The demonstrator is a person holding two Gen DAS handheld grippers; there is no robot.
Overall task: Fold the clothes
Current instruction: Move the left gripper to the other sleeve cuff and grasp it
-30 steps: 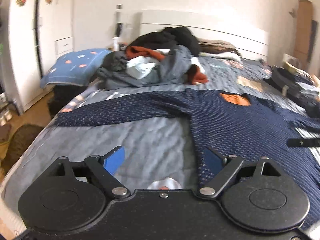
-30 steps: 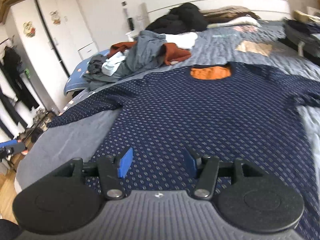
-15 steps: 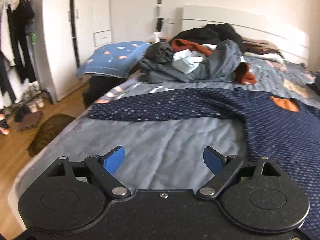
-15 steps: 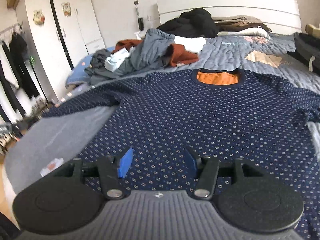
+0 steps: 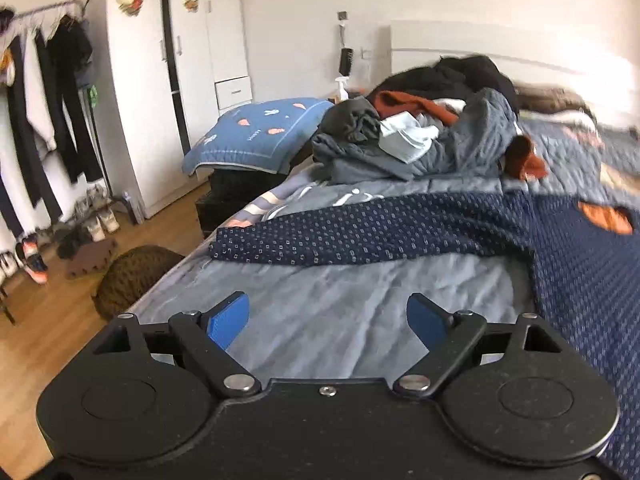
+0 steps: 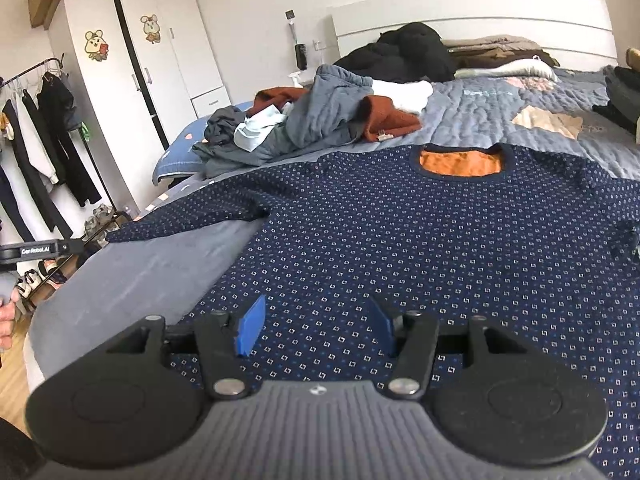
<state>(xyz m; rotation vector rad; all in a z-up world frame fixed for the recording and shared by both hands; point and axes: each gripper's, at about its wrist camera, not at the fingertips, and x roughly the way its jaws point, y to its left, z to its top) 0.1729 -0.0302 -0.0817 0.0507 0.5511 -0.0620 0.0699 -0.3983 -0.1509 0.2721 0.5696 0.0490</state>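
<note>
Sweater (image 6: 400, 240), navy with small dot print and orange collar lining, spread flat face-up on bed (image 5: 340, 312), neck toward headboard. Left sleeve (image 5: 340, 232) stretched out toward bed edge. Left tool (image 5: 328, 322) over bare grey cover, blue pads spread wide, nothing between them, sleeve ahead and apart. Right tool (image 6: 316, 330) above lower body of sweater, pads partly spread, empty, not pinching cloth. Unfolded clothes pile (image 5: 420, 140) just beyond sleeve. Risks, as judged: grabbing bed cover together with sleeve, since thin knit lies flat on soft quilting; sleeve cuff near bed edge could slide off if tugged sideways; one-sided pull likely to skew or wrinkle body if right tool fails to pin hem.
</note>
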